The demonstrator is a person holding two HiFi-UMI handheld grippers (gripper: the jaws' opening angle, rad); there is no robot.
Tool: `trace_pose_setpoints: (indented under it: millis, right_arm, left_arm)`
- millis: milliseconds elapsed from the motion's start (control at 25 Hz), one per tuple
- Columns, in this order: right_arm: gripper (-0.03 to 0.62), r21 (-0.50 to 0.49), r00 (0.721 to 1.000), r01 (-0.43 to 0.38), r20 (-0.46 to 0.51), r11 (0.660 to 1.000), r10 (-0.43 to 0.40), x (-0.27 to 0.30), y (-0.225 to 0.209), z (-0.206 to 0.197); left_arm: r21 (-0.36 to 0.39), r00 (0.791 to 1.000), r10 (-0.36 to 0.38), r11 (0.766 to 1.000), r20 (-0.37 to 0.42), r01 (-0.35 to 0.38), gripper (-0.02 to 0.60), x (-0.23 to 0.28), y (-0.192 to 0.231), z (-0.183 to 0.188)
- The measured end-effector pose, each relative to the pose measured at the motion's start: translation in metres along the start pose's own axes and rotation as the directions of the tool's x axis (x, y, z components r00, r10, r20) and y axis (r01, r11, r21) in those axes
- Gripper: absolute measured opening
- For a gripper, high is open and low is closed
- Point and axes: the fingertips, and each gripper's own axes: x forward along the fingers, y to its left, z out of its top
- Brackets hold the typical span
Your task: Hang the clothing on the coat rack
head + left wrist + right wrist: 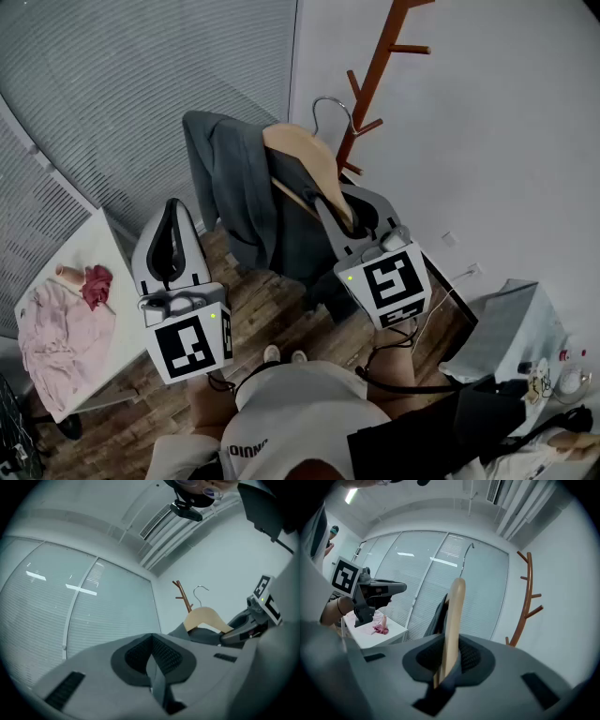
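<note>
Slippage risk first: grey garment (234, 202) sits bunched on the 9 o'clock end of wooden hanger (302, 159), the other arm bare; a tilt on the way to coat rack (373, 70) at 1 o'clock would likely shed it; right gripper (339, 208) pinches the hanger by one arm only, so the lopsided load may swivel it in the pads and wire hook (330, 105) could miss a peg; right gripper held high at centre, jaws clamped on the wood, pointing toward 11 o'clock; left gripper (172, 223) at 8 o'clock, lower, jaws pressed together on nothing, apart from the garment
</note>
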Motion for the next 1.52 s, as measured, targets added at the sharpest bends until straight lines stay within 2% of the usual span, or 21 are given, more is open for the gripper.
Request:
trace_pose_setpoints:
  millis: [400,680,880,1080,1320,1520]
  right_arm:
    - [0.063,0.011,1.0,-0.001,-0.01,1.0,0.001,0.006,-0.001,-0.004]
    - [0.063,0.038,0.999,0.029,-0.029,0.999,-0.028,0.019,0.002,-0.006]
    - [0.063,0.053,0.997,0.067,-0.045,0.996,-0.064,0.033,0.003,-0.002]
    - [0.063,0.083,0.99,0.128,-0.073,0.988,-0.122,0.053,-0.005,-0.005]
    - [0.063,0.162,0.975,0.212,-0.103,0.964,-0.197,0.067,-0.03,-0.014]
    - [0.063,0.193,0.967,0.251,-0.097,0.948,-0.236,0.085,-0.049,-0.018]
  left_arm:
    - [0.019,1.0,0.014,1.0,-0.004,-0.014,0.013,0.003,0.004,-0.002]
    - [0.019,0.999,0.029,0.999,-0.023,-0.029,0.012,0.001,0.02,-0.013]
    - [0.027,0.999,0.036,0.999,-0.04,-0.035,0.013,0.002,0.039,-0.023]
    - [-0.008,0.998,0.027,1.0,-0.063,-0.028,0.012,0.007,0.055,-0.041]
    - [-0.02,0.994,-0.004,1.0,-0.108,0.002,0.013,0.024,0.049,-0.062]
    - [-0.009,0.994,-0.01,1.0,-0.11,0.009,0.014,0.05,0.045,-0.071]
